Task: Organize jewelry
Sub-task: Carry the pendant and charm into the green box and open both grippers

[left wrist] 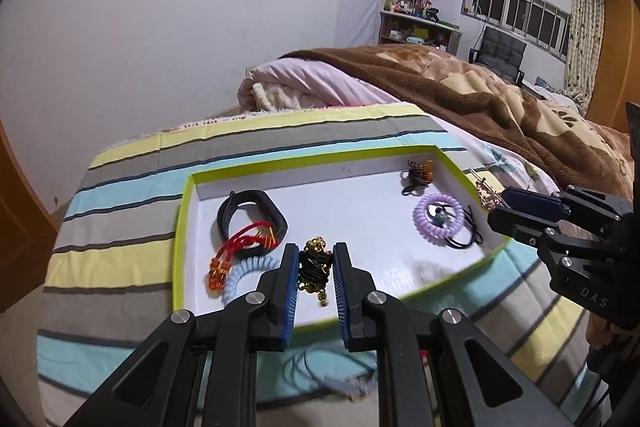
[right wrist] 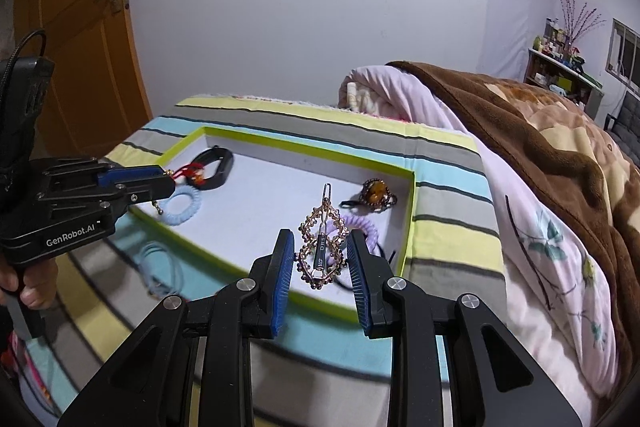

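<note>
Left wrist view: the left gripper (left wrist: 316, 269) is being held over the near edge of the green-rimmed tray (left wrist: 182, 227), its blue pads clamped on a black hair tie with gold beads (left wrist: 316, 267) — the beads are hanging below the pads, clear of the tray floor. At 10 o'clock from this gripper, a black wristband (left wrist: 252, 219), a red cord bracelet (left wrist: 240, 251) and a pale blue coil hair tie (left wrist: 246, 277) are lying together on the tray floor, touching or overlapping. At 2 o'clock, a purple coil hair tie (left wrist: 438, 219) is lying on a thin black elastic (left wrist: 468, 239), and an amber brooch (left wrist: 418, 175) is resting near the far right corner. The right gripper (left wrist: 520, 211) is being seen at 3 o'clock, at the tray's right rim.

Right wrist view: the right gripper (right wrist: 320, 259) is being held above the tray's near right corner, its pads closed on a rose-gold openwork hair clip (right wrist: 322, 247) standing upright between them. The purple coil is lying just behind the clip, and the brooch is at 1 o'clock. A light blue cord (right wrist: 160, 267) is lying on the striped cloth (right wrist: 452, 227) outside the tray, at 9 o'clock.
</note>
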The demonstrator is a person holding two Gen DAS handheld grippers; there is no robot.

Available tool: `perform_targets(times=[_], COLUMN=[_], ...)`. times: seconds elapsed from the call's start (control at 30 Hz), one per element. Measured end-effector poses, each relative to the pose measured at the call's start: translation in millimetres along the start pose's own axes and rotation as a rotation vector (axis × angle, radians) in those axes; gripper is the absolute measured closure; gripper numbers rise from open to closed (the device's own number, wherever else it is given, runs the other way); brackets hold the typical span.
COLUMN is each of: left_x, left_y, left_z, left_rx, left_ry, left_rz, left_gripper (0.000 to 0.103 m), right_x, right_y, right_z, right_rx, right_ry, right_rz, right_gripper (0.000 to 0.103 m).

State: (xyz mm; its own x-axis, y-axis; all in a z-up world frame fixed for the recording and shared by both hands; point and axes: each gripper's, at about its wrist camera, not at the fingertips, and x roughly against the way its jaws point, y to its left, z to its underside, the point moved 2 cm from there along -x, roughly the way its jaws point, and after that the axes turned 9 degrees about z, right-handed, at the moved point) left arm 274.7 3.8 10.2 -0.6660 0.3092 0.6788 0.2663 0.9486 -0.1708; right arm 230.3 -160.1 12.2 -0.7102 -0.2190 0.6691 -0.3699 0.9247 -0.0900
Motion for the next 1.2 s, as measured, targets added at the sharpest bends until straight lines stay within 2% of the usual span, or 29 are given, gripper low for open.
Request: perform_targets(times=[0.27,0.53,0.87,1.2], left_x=[-37,-66,-79,-78], left_y=[10,14,13,11], left_z=[-14,-13,-10,-10], left_rx=[0.009,0.002,-0.013,-0.031], left_ry=[0.040,0.101,0.130,0.142], left_rz=[0.007,0.011,0.009,0.009], left_gripper=[0.086,0.086,0.086,0.083], right_x=[-47,-81,-101,-100], right_y=[0,3,2,1], right_z=[-14,-22,-22,-22], right_rx=[0.019,0.029,0.013,0.005], right_ry=[0.047,0.098,0.144,0.156], right_rz=[-0.018,-0.035,-0.051,-0.052], right_gripper=[0.075,0.075,0.075,0.074])
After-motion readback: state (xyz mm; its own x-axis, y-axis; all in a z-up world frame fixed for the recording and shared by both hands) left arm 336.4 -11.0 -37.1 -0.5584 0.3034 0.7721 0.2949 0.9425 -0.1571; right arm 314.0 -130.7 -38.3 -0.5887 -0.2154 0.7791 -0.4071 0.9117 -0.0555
